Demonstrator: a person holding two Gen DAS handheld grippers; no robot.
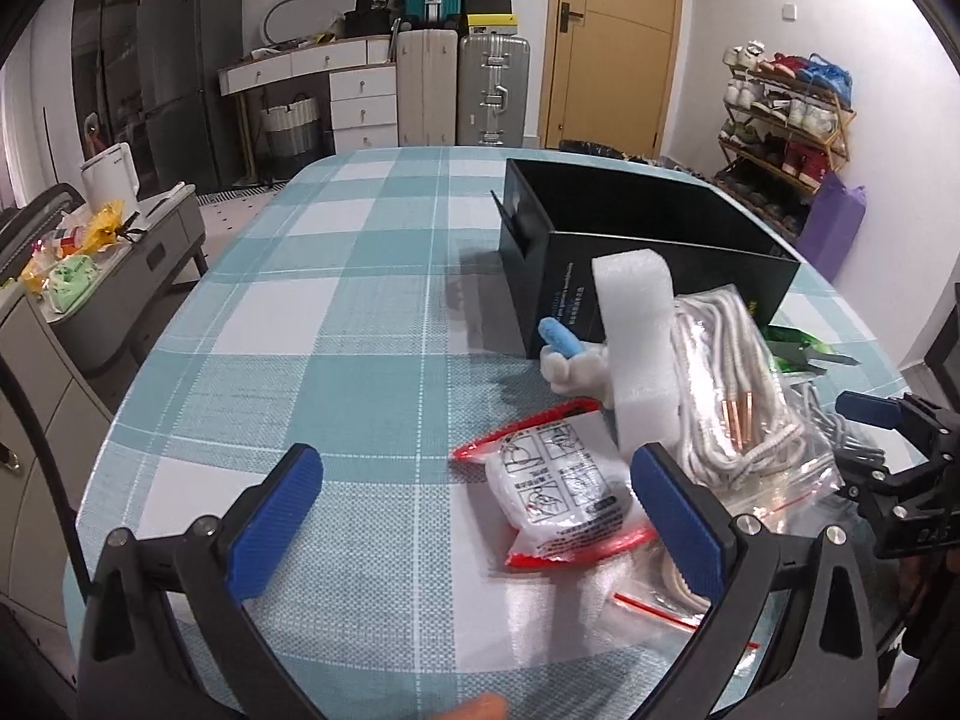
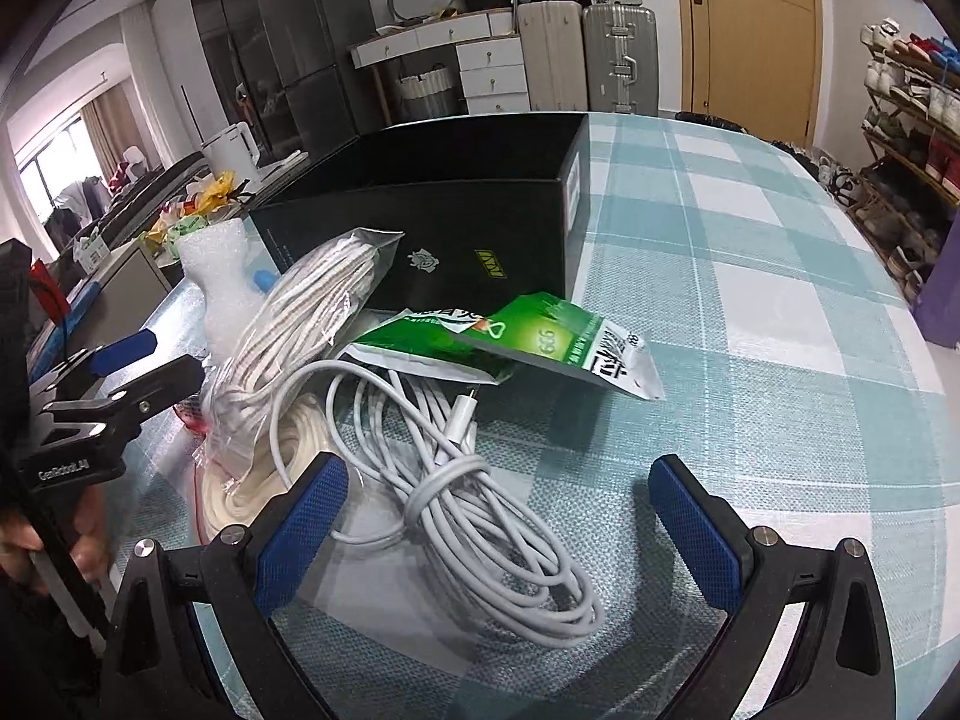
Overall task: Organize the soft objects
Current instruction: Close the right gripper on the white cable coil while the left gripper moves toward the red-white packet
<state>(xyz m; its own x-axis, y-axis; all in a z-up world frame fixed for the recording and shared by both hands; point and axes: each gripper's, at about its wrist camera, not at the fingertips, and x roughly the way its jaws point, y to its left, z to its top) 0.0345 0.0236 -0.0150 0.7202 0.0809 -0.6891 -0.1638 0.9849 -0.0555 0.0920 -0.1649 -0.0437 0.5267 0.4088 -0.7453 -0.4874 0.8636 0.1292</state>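
Note:
My left gripper hovers open over the checked table, with a red-edged packet of white stuff lying flat beside its right finger. Beyond the packet stand a white foam block and a clear bag of white rope with copper tips. My right gripper is open just above a coiled white charging cable. Two green packets lie past the cable, against an open black box. The rope bag leans at the left of the cable.
The black box stands at the back of the pile. A small white and blue item sits by the foam. A side cabinet with clutter is off the table's left; a shoe rack stands far right.

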